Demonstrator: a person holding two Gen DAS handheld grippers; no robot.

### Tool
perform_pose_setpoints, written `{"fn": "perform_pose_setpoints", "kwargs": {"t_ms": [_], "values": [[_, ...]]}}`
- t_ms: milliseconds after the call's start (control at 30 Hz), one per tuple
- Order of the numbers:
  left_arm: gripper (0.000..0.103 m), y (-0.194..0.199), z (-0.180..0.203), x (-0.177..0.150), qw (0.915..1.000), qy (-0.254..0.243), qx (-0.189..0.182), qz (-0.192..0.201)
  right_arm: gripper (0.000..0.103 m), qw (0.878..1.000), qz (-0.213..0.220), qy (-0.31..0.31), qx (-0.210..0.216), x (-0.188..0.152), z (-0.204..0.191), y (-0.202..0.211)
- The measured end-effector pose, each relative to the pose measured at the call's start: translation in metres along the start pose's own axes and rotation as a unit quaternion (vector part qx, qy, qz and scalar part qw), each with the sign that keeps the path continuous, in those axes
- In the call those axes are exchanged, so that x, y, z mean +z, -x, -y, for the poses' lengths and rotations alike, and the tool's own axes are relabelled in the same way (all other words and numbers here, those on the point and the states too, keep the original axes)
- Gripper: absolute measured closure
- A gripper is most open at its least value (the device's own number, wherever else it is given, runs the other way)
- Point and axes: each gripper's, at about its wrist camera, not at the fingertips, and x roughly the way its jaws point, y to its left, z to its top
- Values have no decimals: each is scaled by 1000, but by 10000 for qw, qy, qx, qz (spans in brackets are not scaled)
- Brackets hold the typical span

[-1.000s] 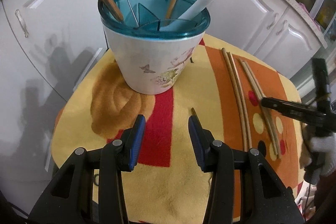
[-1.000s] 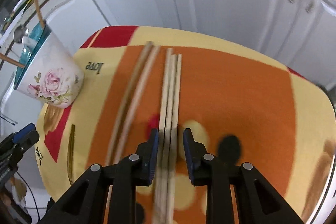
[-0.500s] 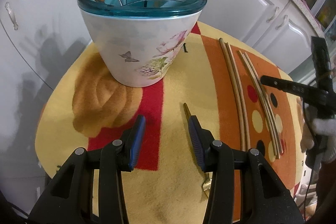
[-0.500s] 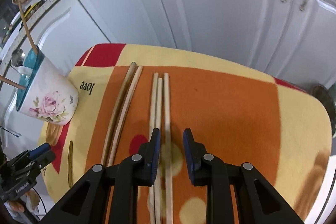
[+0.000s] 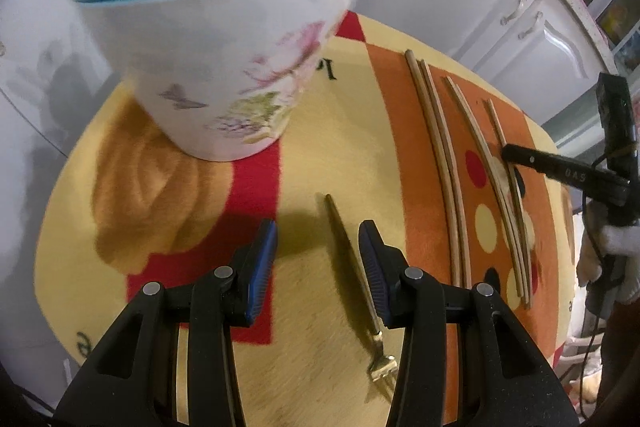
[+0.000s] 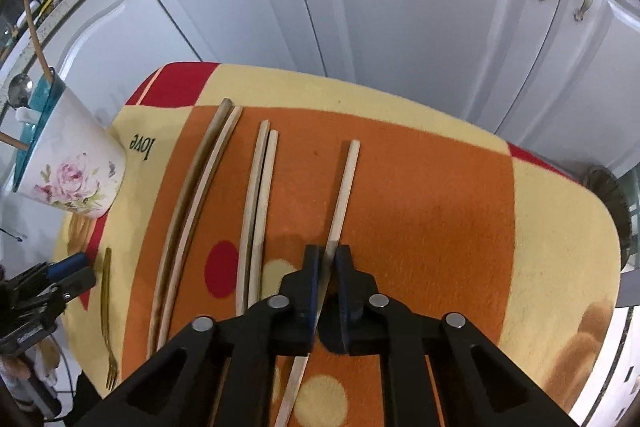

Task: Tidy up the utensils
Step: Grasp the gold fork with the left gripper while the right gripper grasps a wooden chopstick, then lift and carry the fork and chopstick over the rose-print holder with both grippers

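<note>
A floral utensil holder [image 5: 224, 67] with a teal insert holds wooden sticks, a spoon and a white handle; it also shows at the left in the right wrist view [image 6: 68, 171]. My left gripper [image 5: 318, 247] is open and low over the cloth. A thin gold fork [image 5: 352, 259] lies between its fingers, close to the right one. My right gripper [image 6: 327, 259] has its jaws closing, and its pads pinch one pale chopstick [image 6: 344, 187]. Two more pale chopsticks [image 6: 256, 211] and a darker pair [image 6: 192, 211] lie to its left.
A yellow, orange and red fleece cloth [image 6: 440, 187] covers the small round-cornered table. White cabinet doors [image 6: 400, 7] stand just behind it. A gloved hand [image 5: 616, 247] holds the right gripper at the table's right edge.
The right gripper's jaws closed on one pale chopstick and pulled it to the right, apart from the other two. The left gripper sank and moved over the gold fork.
</note>
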Motion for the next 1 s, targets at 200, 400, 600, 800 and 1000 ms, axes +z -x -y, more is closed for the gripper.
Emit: {"fn": "perform_pose_setpoints", "kwargs": {"t_ms": [200,400,600,800,1000], "values": [[71,-9,10,7,9998,-167,137,5,91,10000,42,-73,18,16,5,-8],[94,-13,20,8,9986,-423,281,122,96,9999,88,120,-30,26,-5,-13],[97,11,12,6,9993,-219,-43,296,97,9991,343,246,21,16,-9,16],[98,52,18,3,9961,-329,-234,784,98,9965,756,331,149,1,-15,66],[99,83,24,-6,9923,-449,-384,1088,98,9916,1131,495,389,-19,-34,114]]}}
